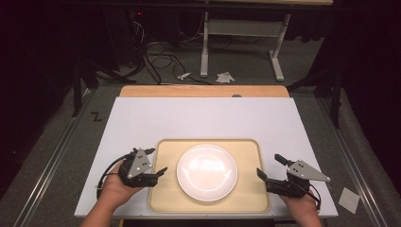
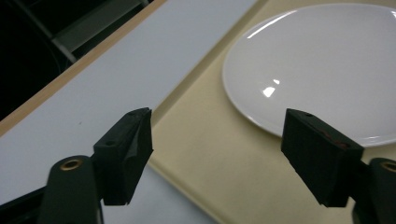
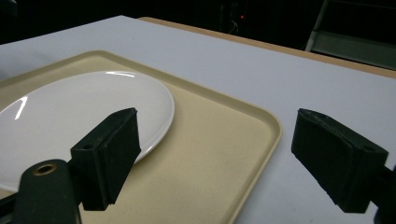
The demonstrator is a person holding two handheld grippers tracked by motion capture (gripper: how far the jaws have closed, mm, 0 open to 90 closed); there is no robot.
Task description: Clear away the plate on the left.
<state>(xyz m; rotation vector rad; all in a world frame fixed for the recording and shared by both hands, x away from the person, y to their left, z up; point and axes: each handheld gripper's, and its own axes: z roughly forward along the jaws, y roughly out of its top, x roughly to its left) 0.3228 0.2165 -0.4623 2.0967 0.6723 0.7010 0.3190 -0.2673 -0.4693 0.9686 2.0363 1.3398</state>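
From the high view, the left gripper (image 1: 158,165) is hovering at the left rim of the beige tray (image 1: 165,189), and the right gripper (image 1: 270,166) is hovering at the tray's right rim. The white plate (image 1: 206,172) is lying on the tray midway between the two, apart from both. This view alone is taking in both hands, the white table (image 1: 203,118) and the cables on the floor (image 1: 161,59) beyond it.

In the left gripper view, the jaws are standing spread with nothing between them; the tray's edge is running up from just ahead of one jaw, and the plate (image 2: 317,65) is lying ahead of the other, untouched.

In the right gripper view, the jaws are likewise gaping wide and empty. The plate (image 3: 84,121) is showing behind one jaw, while the tray's rounded corner (image 3: 273,128) is lying in the gap, with bare table before the other jaw.
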